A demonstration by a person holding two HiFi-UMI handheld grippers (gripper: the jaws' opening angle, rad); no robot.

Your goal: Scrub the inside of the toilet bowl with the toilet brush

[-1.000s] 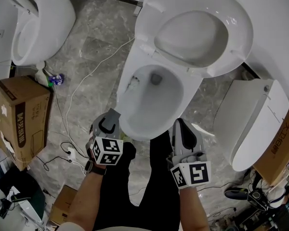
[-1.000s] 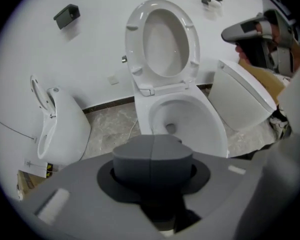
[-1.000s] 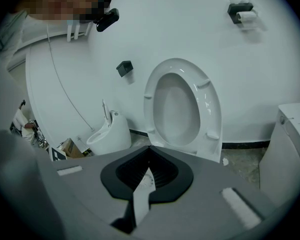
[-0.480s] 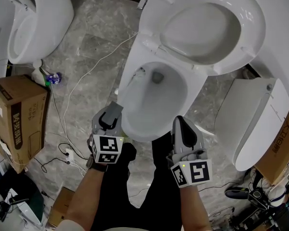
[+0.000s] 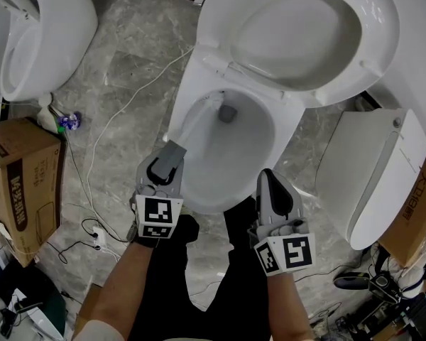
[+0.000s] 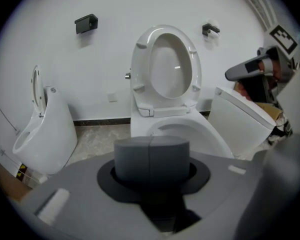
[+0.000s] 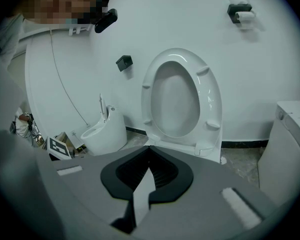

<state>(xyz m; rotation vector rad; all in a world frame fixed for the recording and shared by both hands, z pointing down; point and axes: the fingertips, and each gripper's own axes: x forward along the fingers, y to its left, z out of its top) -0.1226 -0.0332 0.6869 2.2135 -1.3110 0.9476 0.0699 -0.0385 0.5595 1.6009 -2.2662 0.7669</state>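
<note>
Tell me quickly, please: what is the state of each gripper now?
Left gripper: closed, holding the toilet brush, which reaches into the bowl.
Right gripper: closed, holding nothing.

Head view steeply down over toilet bowl [image 5: 241, 155], both gripper views low, level — sharing its raised seat [image 6: 140, 59].

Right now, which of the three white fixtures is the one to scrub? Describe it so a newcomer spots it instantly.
On the grey marble floor, three white fixtures stand in a row. The target toilet is the middle one. Unlike the narrow fixture on its left and the shut-lid toilet on its right, its seat is raised and its bowl is open.
</note>
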